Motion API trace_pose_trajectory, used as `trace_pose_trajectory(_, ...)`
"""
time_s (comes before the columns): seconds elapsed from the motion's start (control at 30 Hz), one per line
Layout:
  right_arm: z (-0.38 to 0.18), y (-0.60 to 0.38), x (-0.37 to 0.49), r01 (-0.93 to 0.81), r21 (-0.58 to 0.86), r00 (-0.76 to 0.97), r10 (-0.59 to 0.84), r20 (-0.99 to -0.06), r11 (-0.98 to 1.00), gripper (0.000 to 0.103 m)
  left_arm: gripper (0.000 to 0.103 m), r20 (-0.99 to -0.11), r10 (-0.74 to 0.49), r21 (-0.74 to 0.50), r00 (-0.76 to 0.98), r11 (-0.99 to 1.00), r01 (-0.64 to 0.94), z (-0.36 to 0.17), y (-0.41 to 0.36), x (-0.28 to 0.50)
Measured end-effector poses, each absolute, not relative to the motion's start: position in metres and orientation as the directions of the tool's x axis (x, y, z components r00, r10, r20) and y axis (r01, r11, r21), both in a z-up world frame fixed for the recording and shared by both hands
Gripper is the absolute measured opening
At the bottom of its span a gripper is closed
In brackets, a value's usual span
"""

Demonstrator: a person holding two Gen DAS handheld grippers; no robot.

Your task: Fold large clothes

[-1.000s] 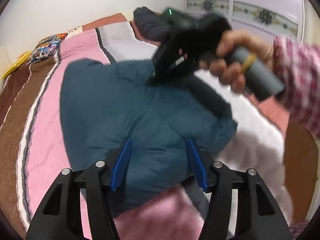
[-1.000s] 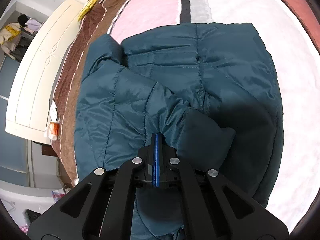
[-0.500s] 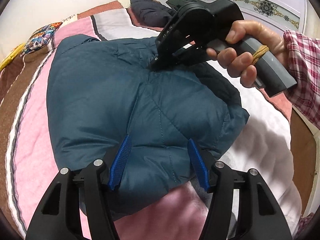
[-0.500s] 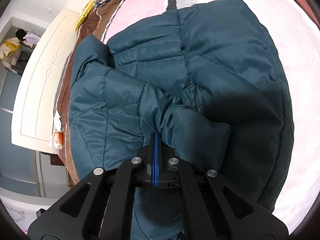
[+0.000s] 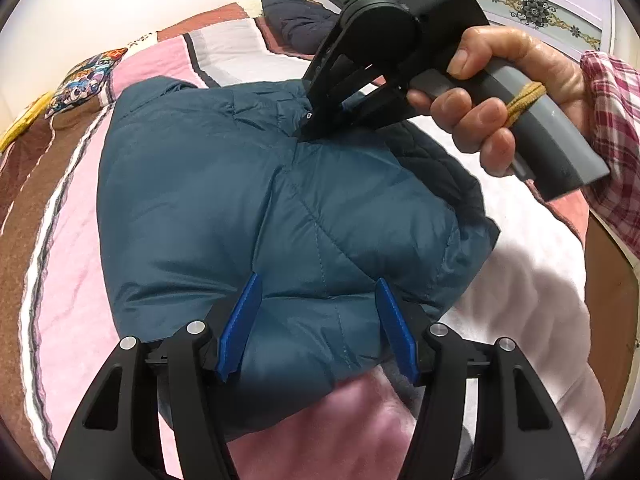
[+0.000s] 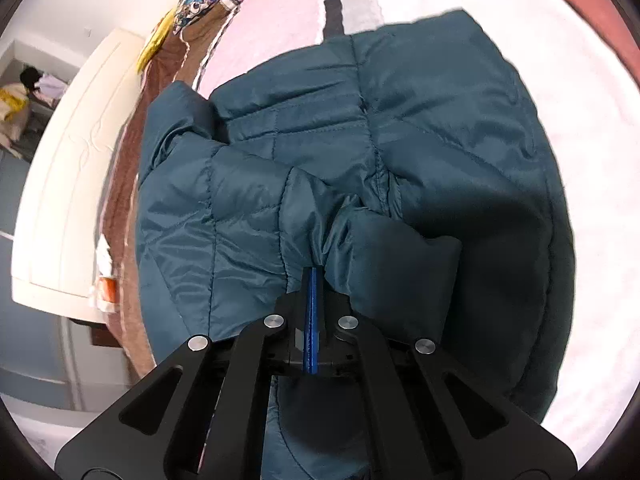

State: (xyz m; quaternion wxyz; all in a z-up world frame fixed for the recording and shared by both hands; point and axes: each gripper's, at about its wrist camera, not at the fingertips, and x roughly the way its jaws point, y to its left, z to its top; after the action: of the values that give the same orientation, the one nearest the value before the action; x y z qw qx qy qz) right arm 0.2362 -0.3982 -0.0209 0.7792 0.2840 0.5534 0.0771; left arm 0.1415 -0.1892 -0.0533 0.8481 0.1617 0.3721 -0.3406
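Observation:
A teal quilted puffer jacket (image 5: 208, 208) lies folded on the bed; it also fills the right wrist view (image 6: 420, 152). My left gripper (image 5: 316, 292) is open, its blue pads either side of the jacket's near fold, resting on it. My right gripper (image 6: 312, 276) is shut on a pinch of the jacket's fabric. In the left wrist view the right gripper (image 5: 308, 126) reaches down onto the jacket's far side, held by a hand in a plaid sleeve.
The bed has a pink, brown and white striped blanket (image 5: 60, 264). A dark navy garment (image 5: 296, 20) lies at its far end. A patterned pillow (image 5: 88, 76) sits far left. A cream headboard (image 6: 68, 168) and wardrobe doors (image 5: 520, 4) border the bed.
The right gripper has stayed shut on the jacket and carried the fabric further over. The left gripper has moved closer over the jacket's near fold, staying open.

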Motion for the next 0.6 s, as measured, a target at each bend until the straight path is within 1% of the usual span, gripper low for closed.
trace_pose_trajectory(0.17, -0.002, -0.388, 0.231, 0.188, 0.479, 0.399, 0.379, -0.835, 0.858, 0.0, 0.059, -0.72, -0.534, -0.102, 0.443, 0.713, 0.693, -0.026, -0.174, 0.144)
trace_pose_trajectory(0.33, 0.008, -0.386, 0.227, 0.188, 0.476, 0.422, 0.367, -0.829, 0.859, 0.0, 0.059, -0.675, -0.543, -0.097, 0.499, 0.736, 0.67, 0.0, -0.151, 0.141)
trace_pose_trajectory(0.4, 0.012, -0.385, 0.224, 0.183, 0.483, 0.435, 0.37, -0.821, 0.856, 0.003, 0.059, -0.668, -0.538, -0.108, 0.514, 0.754, 0.648, 0.002, -0.142, 0.146)
trace_pose_trajectory(0.5, 0.026, -0.381, 0.219, 0.178, 0.478, 0.455, 0.359, -0.815, 0.86, 0.006, 0.058, -0.674, -0.516, -0.11, 0.529, 0.778, 0.619, -0.003, -0.134, 0.153)
trace_pose_trajectory(0.6, 0.048, -0.376, 0.2, 0.137, 0.48, 0.489, 0.362, -0.793, 0.867, 0.006, 0.059, -0.685, -0.511, -0.134, 0.519, 0.789, 0.6, -0.008, -0.131, 0.16)
